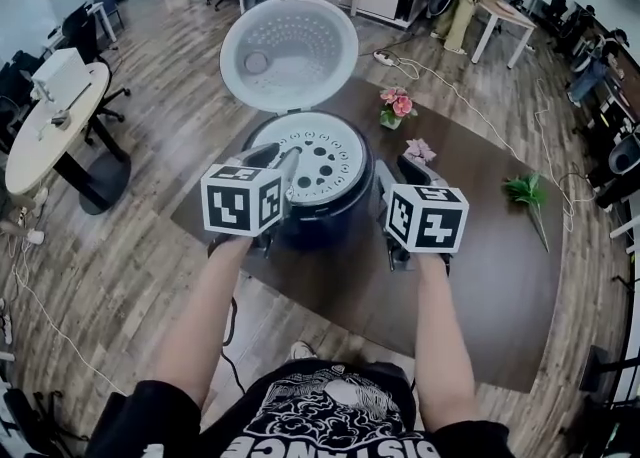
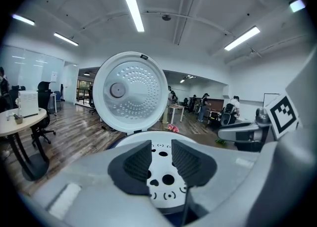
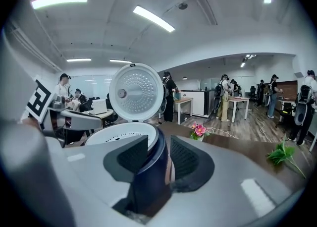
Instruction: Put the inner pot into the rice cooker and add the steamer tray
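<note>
The dark blue rice cooker (image 1: 330, 228) stands on the brown table (image 1: 490, 286) with its white lid (image 1: 288, 51) swung up and back. A white steamer tray (image 1: 322, 151) with holes lies across its mouth. My left gripper (image 1: 284, 164) reaches over the tray's left rim. In the left gripper view (image 2: 161, 159) its pads stand apart, and the tray (image 2: 164, 184) shows through the gap. My right gripper (image 1: 398, 174) is at the cooker's right side. Its jaws (image 3: 159, 156) straddle the blue cooker wall (image 3: 152, 176) with a gap beside the right pad. No inner pot is visible.
A small vase of pink flowers (image 1: 398, 106), a loose pink flower (image 1: 420, 151) and a green sprig (image 1: 527, 191) lie on the table right of the cooker. A round white table (image 1: 45, 141) and office chairs stand at the left. A cable runs across the floor behind.
</note>
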